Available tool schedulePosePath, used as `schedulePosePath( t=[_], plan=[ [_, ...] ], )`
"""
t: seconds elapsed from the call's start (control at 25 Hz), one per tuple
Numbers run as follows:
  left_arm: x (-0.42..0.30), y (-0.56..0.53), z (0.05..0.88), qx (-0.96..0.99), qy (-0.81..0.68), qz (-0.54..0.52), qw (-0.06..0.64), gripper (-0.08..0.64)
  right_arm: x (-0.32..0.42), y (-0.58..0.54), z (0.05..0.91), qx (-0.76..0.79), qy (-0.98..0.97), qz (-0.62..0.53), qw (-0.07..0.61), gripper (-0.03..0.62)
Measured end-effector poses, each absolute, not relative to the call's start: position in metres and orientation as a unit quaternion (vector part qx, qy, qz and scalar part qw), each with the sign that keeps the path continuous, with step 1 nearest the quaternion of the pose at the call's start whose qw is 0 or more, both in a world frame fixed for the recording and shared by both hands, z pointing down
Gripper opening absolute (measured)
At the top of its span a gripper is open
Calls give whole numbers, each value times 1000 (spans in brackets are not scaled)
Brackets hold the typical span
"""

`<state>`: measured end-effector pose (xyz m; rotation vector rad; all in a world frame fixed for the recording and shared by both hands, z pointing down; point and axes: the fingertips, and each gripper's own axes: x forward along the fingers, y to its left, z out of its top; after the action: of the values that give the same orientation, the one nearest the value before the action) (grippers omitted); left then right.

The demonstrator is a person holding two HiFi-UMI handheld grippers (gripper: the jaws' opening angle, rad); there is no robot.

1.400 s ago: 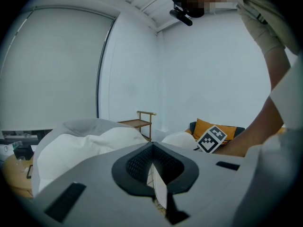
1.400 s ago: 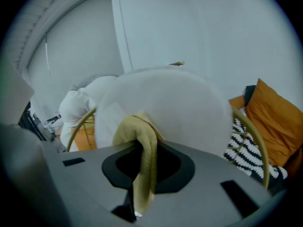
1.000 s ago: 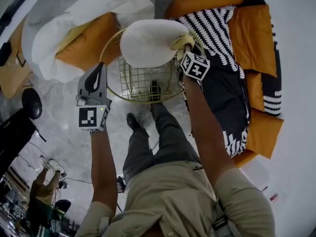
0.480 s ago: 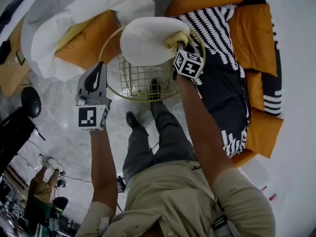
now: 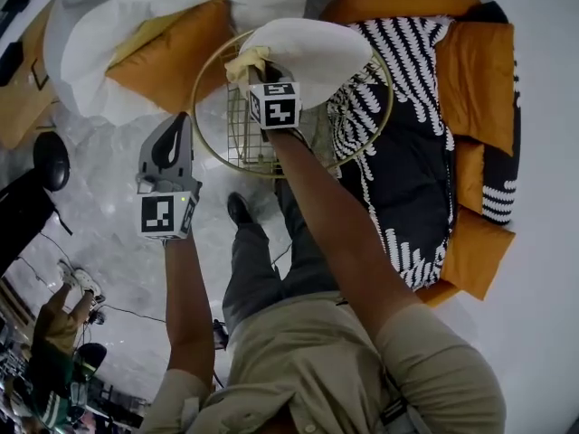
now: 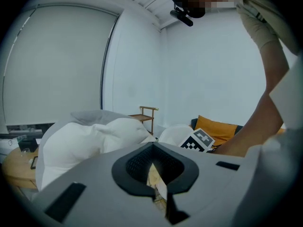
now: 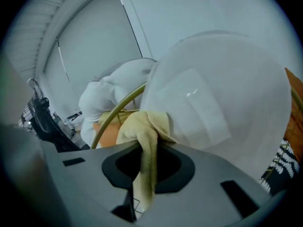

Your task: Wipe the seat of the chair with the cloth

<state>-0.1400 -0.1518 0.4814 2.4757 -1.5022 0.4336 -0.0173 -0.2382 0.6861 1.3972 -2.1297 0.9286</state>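
The chair has a round gold wire frame [image 5: 210,80] and a white seat [image 5: 312,51]. My right gripper [image 5: 256,78] is shut on a yellow cloth [image 5: 244,61] and holds it against the seat's left edge. In the right gripper view the cloth [image 7: 142,129] hangs bunched between the jaws, touching the white seat [image 7: 218,93] beside the gold rim [image 7: 113,113]. My left gripper [image 5: 175,132] hangs to the left of the chair, apart from it, shut with nothing in it. From the left gripper [image 6: 155,176] view, the right gripper's marker cube [image 6: 201,141] shows ahead.
A large white cushion [image 5: 136,16] and an orange one [image 5: 176,57] lie left of the chair. A sofa with a black-and-white striped blanket [image 5: 403,107] and orange cushions [image 5: 475,70] is on the right. The person's shoe [image 5: 239,210] stands below the chair.
My right gripper has dragged the cloth across the seat from its right edge to its left edge. The left gripper has barely moved.
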Motion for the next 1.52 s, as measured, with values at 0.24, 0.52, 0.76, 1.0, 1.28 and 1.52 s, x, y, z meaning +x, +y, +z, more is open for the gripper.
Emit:
schedulePosePath(
  t=[0.24,0.52,0.76,1.0,1.28,1.52],
  plan=[
    [-150,-148,484,833,-523,140,113,14,-21,-237,688,506,-768,324,221,52],
    [-130,-153,486,842,-507,142,115,14,56,-231,710,549,-724,348,228,52],
    [-111,-160,486,854,-489,137,109,14,201,-201,729,665,-603,387,207,52],
    [-93,-163,489,863,-474,139,110,14,265,-182,720,705,-570,368,207,52],
    [-88,-165,488,866,-468,140,107,14,254,-186,721,697,-580,368,206,52],
    [-103,-160,492,860,-478,139,113,14,205,-193,728,672,-601,377,209,52]
  ],
)
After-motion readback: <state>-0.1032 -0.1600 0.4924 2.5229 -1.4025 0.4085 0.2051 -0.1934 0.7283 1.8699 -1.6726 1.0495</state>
